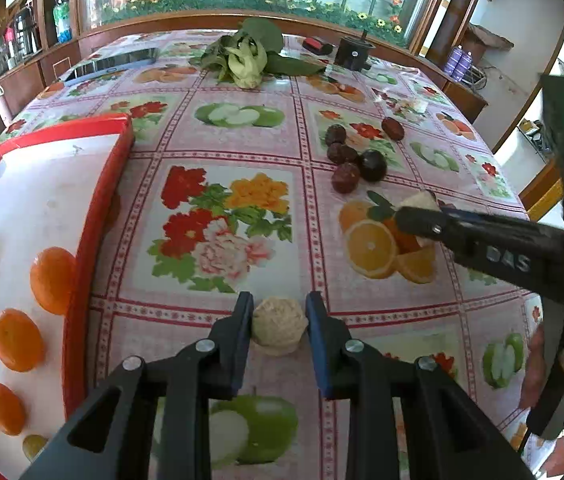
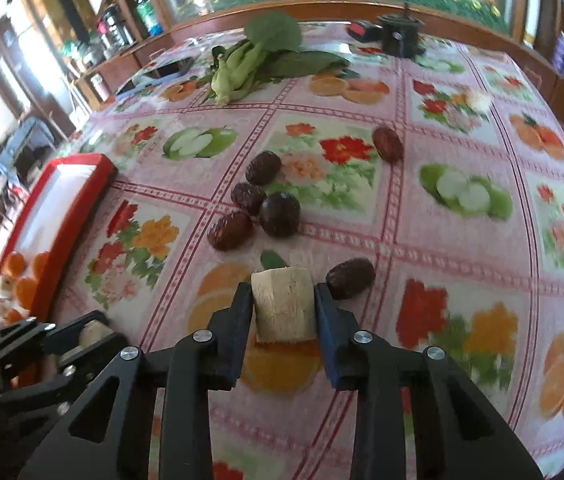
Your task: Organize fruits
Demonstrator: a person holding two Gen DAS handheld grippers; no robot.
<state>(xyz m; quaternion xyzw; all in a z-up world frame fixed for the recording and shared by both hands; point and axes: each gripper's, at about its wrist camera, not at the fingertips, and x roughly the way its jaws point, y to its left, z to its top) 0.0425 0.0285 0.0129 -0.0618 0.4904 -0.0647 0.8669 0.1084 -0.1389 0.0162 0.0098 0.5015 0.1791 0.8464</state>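
Note:
My left gripper (image 1: 279,312) is shut on a pale fibrous sugarcane piece (image 1: 279,330) just above the flowered tablecloth. My right gripper (image 2: 283,300) is shut on another pale sugarcane piece (image 2: 283,304); it also shows in the left wrist view (image 1: 421,204). A red-rimmed white tray (image 1: 94,216) at the left holds several oranges (image 1: 52,280) and pale pieces. Several dark red dates (image 2: 260,168) and one round dark fruit (image 2: 280,214) lie on the cloth ahead of the right gripper; one date (image 2: 350,278) lies just right of its fingertip.
A bunch of green leafy vegetable (image 1: 246,56) lies at the far side of the table. A black device (image 1: 353,52) and a red-black object (image 1: 317,45) stand at the far edge. A small pale piece (image 2: 477,100) lies far right. Shelves stand left.

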